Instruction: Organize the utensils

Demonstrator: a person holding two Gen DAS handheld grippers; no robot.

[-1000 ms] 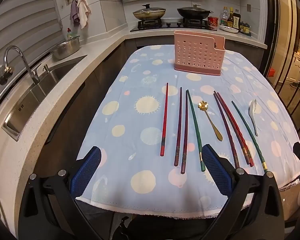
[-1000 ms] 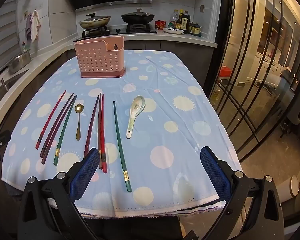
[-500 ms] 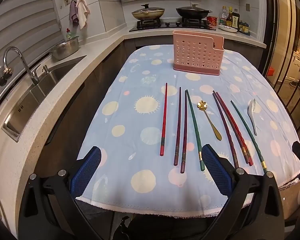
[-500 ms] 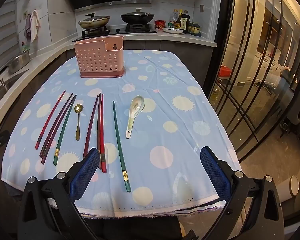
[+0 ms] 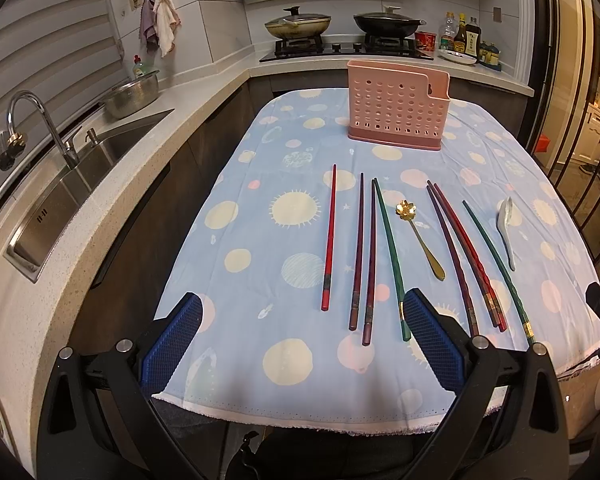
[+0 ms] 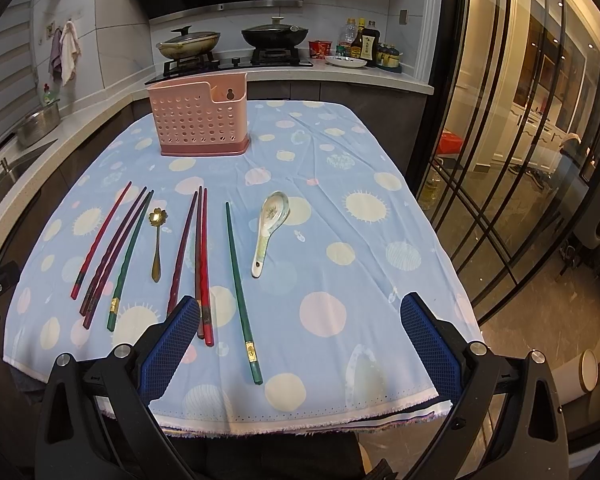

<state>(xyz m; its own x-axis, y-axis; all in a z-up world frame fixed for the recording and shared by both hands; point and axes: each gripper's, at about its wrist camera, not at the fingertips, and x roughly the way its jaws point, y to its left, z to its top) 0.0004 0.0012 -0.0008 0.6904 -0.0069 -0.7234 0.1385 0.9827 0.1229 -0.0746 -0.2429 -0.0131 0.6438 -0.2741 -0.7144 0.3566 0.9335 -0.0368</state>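
A pink perforated utensil holder (image 5: 397, 112) (image 6: 199, 122) stands at the far end of a table covered by a blue spotted cloth (image 5: 260, 240) (image 6: 340, 216). Several red, purple and green chopsticks lie in a row on the cloth, among them a red chopstick (image 5: 329, 236) and a green chopstick (image 6: 242, 288). A gold flower-bowl spoon (image 5: 420, 236) (image 6: 156, 240) lies among them. A white ceramic spoon (image 6: 269, 228) (image 5: 507, 228) lies furthest right. My left gripper (image 5: 300, 332) and right gripper (image 6: 300, 340) hover open over the near table edge, holding nothing.
A counter with a steel sink (image 5: 60, 200), tap (image 5: 40, 120) and metal bowl (image 5: 134, 94) runs along the left. A hob with two lidded pans (image 5: 300, 26) and bottles (image 5: 468, 36) sits behind the table. Glass doors (image 6: 520, 160) close off the right.
Both grippers have drifted very slightly; the scene sits a touch lower in each view. Nothing on the table has moved.
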